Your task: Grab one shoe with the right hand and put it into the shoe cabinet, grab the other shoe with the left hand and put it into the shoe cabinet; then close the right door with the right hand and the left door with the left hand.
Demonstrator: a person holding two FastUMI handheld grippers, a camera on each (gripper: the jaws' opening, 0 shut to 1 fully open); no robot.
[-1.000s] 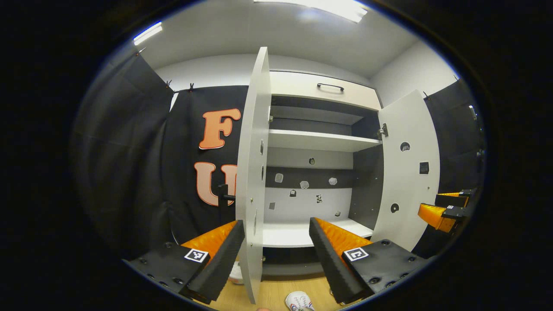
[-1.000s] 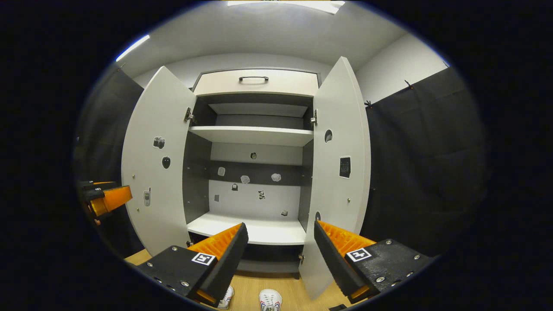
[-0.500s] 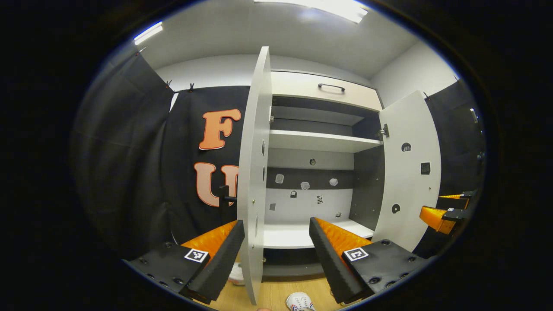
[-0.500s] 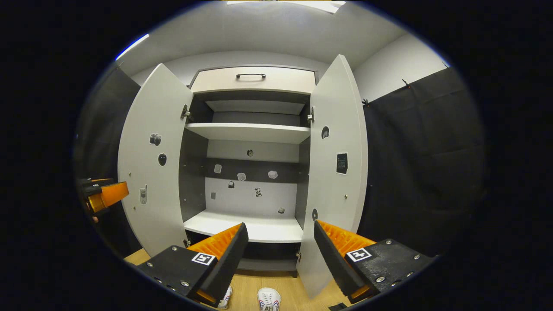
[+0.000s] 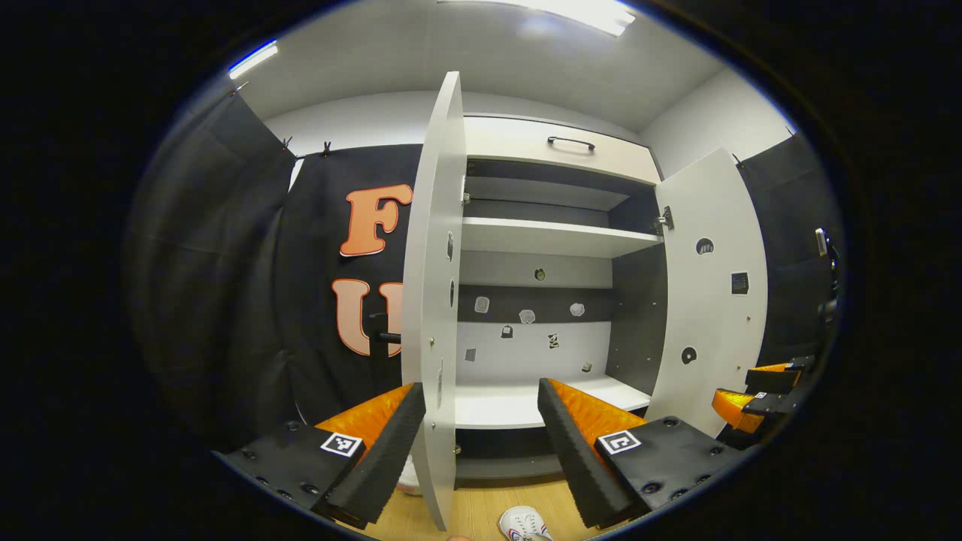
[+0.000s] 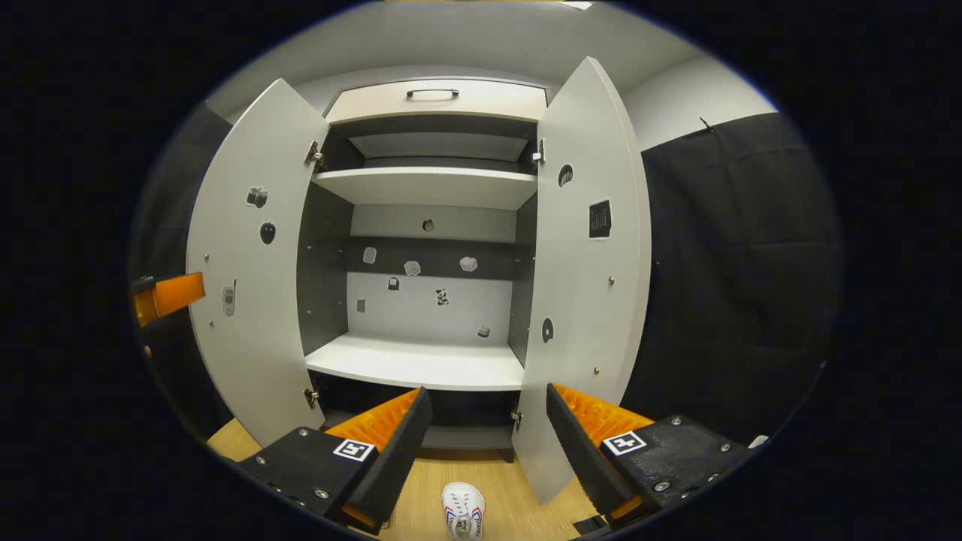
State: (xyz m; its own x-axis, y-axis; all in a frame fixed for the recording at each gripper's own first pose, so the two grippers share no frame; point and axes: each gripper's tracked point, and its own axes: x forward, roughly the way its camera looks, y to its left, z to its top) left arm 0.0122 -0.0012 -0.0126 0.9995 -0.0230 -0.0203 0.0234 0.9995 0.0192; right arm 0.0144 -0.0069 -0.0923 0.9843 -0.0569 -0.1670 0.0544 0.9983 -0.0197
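Note:
The shoe cabinet [image 6: 428, 188] stands ahead with its left door [image 6: 252, 263] and right door [image 6: 586, 263] swung wide. A white shoe [image 6: 463, 511] lies on the wooden floor in front of it, below and between the fingers of my right gripper [image 6: 485, 443], which is open and holds nothing. In the left gripper view my left gripper [image 5: 481, 443] is open too, straddling the edge of the left door [image 5: 436, 300]. One white shoe [image 5: 524, 522] shows at the bottom, and a second white shoe [image 5: 409, 477] peeks out behind the door edge.
Bare white shelves [image 6: 417, 362] sit inside the cabinet, with a drawer [image 6: 440, 99] on top. Black cloth walls [image 6: 736, 270] flank it. The right gripper [image 5: 751, 391] shows at the right edge of the left gripper view, the left gripper [image 6: 169, 295] at the left edge of the right gripper view.
My right gripper has tipped downward, so the cabinet has risen in its view and the shoe shows more fully. My left gripper has barely moved.

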